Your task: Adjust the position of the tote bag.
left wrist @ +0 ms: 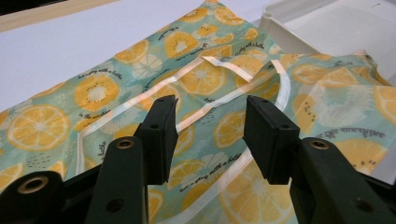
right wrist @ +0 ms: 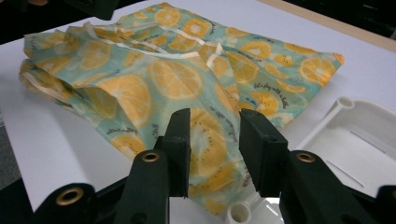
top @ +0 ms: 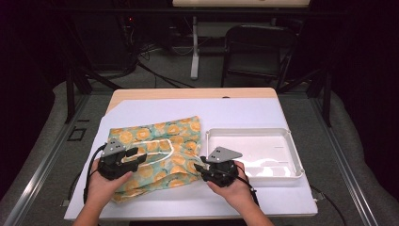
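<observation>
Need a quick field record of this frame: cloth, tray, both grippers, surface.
cloth: orange-slice print fabric, crumpled, partly folded, pale trim strip on top, lying on the sheet left of the tray
tray: white plastic tray, nothing in it that I can see, right of the cloth
left gripper: jaws open, over the cloth's trim, nothing clamped
right gripper: jaws open, at the cloth's edge near the tray corner
surface: white sheet on wooden table

Both forearms come in from the near edge. The left hand [top: 104, 181] holds the left gripper [top: 134, 157] pointing rightward, its jaws parted with nothing pinched. The right hand [top: 233, 186] holds the right gripper [top: 197, 170] pointing leftward, its jaws likewise apart, clamping nothing.
</observation>
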Demonstrator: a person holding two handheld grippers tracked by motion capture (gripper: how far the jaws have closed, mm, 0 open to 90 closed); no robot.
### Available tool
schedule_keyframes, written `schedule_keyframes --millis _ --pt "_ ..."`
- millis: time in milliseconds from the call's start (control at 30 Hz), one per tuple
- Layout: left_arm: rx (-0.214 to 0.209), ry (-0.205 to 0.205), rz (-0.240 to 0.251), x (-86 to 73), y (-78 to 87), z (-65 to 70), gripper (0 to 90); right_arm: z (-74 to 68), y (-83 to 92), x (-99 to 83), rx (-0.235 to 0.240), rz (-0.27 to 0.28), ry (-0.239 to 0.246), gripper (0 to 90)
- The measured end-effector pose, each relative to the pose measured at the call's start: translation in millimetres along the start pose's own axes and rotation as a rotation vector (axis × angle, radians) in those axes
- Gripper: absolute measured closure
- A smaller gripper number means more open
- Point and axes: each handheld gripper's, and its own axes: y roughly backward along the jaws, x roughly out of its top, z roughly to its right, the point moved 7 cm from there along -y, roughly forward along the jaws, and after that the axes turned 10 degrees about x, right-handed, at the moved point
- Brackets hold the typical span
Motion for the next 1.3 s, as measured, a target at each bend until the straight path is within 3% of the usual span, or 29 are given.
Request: schedule_keyframes --millis 233,267,467,567,700,767,967,1133,1300 --pt "-0.009 -0.027 0.006 -0.7 9.7 7.9 55.1 -8.7 -2.0 10.3 0.025 0.022 0.022 64.4" --pt "-0.004 -0.027 0.008 -0.9 11.2 7.5 54.7 -11.6 -3.2 13.0 0.025 0.030 0.044 64.4" --pt "0.002 -0.009 0.009 -2.3 16.1 6.5 52.2 -14.4 -7.1 14.1 0.042 0.015 0.046 62.5" --pt "0.012 -0.010 0.012 -3.0 19.6 8.1 50.5 -12.2 -10.3 14.2 0.043 -0.004 0.028 55.9" --pt "0.011 -0.017 0.014 -4.2 23.5 9.8 50.5 -10.4 -13.6 14.7 0.037 -0.007 0.033 56.9" --pt "0.007 -0.018 0.017 -4.8 25.7 12.0 50.5 -11.8 -15.0 15.2 0.056 -0.013 0.040 61.3" --pt "-0.006 -0.053 0.023 -4.1 29.8 22.6 49.8 -19.8 -16.3 17.8 0.080 -0.017 0.086 62.4" --pt "-0.002 -0.059 0.012 -7.6 30.2 28.1 49.5 -33.5 -21.5 21.2 0.131 -0.019 0.130 58.9" --pt "0.005 -0.061 0.012 -8.3 30.0 28.8 49.5 -37.8 -26.8 18.7 0.108 -0.044 0.175 58.1"
